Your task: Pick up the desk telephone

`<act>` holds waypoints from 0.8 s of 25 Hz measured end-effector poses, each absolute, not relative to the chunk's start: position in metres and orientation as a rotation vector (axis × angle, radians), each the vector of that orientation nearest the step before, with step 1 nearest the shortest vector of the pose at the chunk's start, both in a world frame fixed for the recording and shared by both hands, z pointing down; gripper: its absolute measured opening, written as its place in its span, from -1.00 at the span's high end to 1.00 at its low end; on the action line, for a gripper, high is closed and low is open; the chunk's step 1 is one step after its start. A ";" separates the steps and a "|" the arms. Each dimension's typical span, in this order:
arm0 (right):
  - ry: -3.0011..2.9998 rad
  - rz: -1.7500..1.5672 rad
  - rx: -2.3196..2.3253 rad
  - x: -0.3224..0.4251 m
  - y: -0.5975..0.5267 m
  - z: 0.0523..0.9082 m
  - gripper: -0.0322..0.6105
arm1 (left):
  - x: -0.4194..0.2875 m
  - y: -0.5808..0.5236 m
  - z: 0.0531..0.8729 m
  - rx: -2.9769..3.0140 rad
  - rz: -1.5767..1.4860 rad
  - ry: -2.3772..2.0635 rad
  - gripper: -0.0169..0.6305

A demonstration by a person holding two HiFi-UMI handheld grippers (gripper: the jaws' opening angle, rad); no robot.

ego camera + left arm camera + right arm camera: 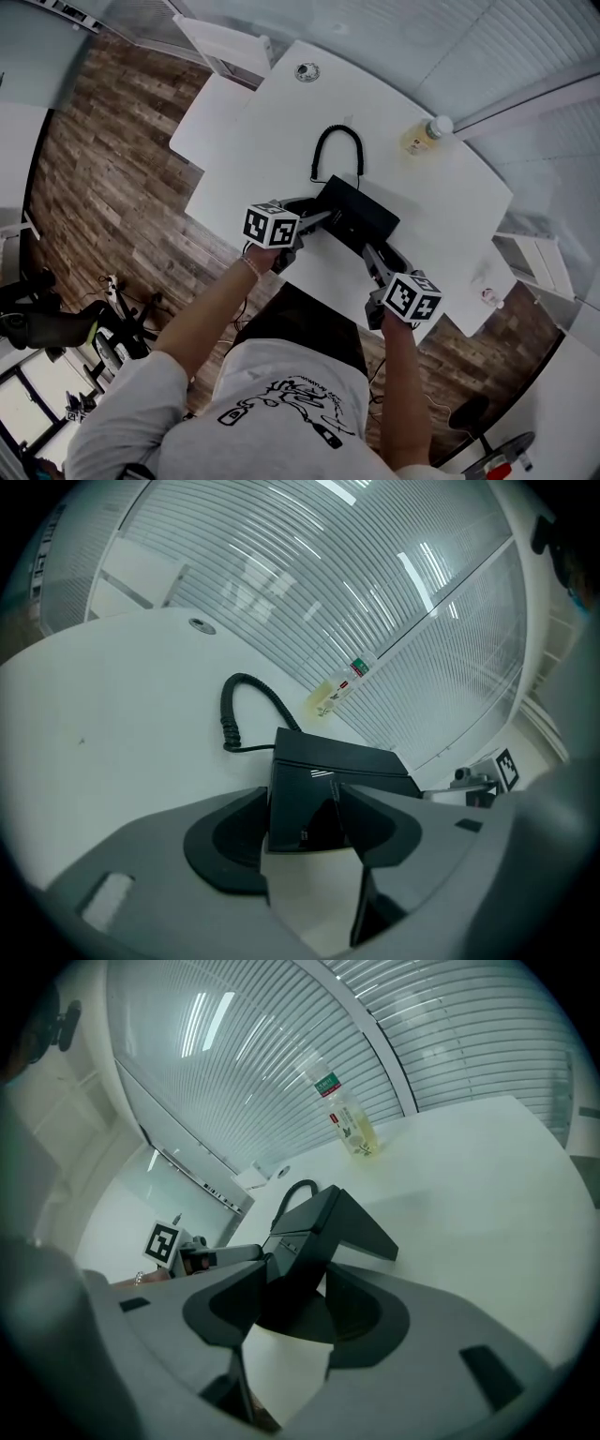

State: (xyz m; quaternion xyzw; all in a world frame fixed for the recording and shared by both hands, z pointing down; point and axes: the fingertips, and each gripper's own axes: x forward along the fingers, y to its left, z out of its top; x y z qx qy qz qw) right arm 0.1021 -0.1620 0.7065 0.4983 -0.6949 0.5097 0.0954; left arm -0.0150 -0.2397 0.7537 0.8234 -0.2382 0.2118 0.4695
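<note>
Nearest the head camera, a person in a white printed T-shirt (281, 412) is reaching both arms forward over a white counter (281, 122). Each hand is holding one grey two-fingered gripper bearing one cube with square markers.

One black desk telephone (356, 214), wedge-shaped and glossy, is lying near the counter's near edge, between the two grippers. The left gripper (323, 214) is meeting the telephone's left end and the right gripper (373, 251) its right end.

In the left gripper view, the telephone's (337, 757) end is sitting between the dark padded fingers (225, 841) of the left gripper (305, 803). These fingers are standing wide apart and pinching that end, one on each side face. In the right gripper view, a corner of the telephone (323, 1218) is sitting between the fingers (225, 1307) of the right gripper (295, 1283). They are likewise spread wide and appear to be pressing on the casing from both sides.

One black coiled cord (336, 141) is arching from the telephone's far side across the counter. One clear plastic bottle of yellowish liquid (424, 136) is lying on its side well beyond the telephone, near the counter's far edge. One round grey grommet (307, 71) is sitting in the counter top, far from the telephone. Brown wooden floor (103, 169) is showing to the left of the counter.

Count: two grippers, four fingers, one telephone, one cord, one bottle.
</note>
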 end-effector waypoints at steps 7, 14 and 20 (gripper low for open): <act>-2.125 1.477 1.445 0.105 -0.159 0.672 0.31 | -0.015 -0.232 0.716 2.040 0.516 -0.607 0.23; -2.198 1.405 1.396 0.103 -0.153 0.627 0.31 | -0.021 -0.221 0.668 2.065 0.466 -0.671 0.24; -2.258 1.376 1.352 0.104 -0.151 0.588 0.31 | -0.024 -0.215 0.626 2.075 0.440 -0.738 0.24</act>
